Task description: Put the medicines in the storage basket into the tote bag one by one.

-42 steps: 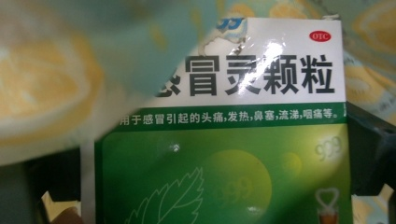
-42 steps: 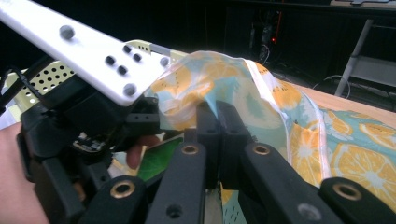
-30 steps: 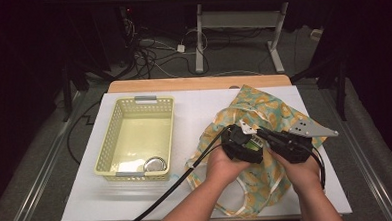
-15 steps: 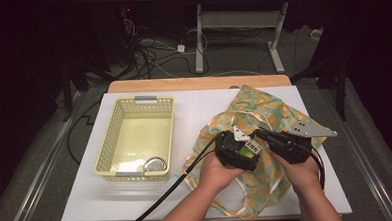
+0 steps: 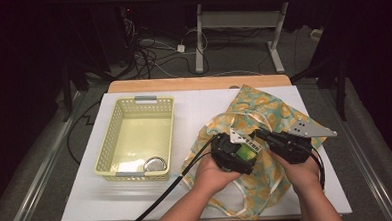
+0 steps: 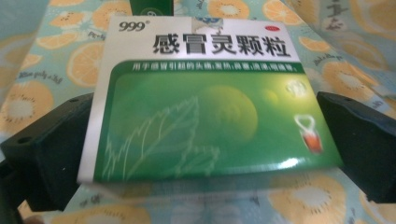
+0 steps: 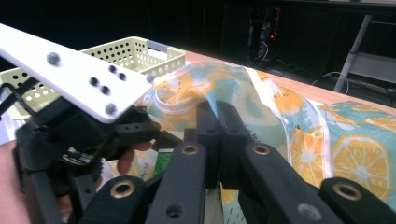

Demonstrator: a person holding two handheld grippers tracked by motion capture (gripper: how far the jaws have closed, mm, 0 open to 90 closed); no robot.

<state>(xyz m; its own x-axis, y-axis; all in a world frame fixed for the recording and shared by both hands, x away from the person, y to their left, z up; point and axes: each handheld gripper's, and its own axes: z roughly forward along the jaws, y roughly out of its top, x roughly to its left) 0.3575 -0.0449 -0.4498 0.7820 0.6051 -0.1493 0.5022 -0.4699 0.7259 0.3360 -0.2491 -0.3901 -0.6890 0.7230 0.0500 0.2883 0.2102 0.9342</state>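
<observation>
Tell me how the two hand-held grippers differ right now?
The left gripper has its jaws spread wide, having just been opening, with a green and white medicine box lying between them; the right gripper has its jaws shut together on a fold of the orange-print bag. In the high view, the left gripper sits over the bag's middle, and the right gripper is beside it. Both are black, each held in one hand.
</observation>
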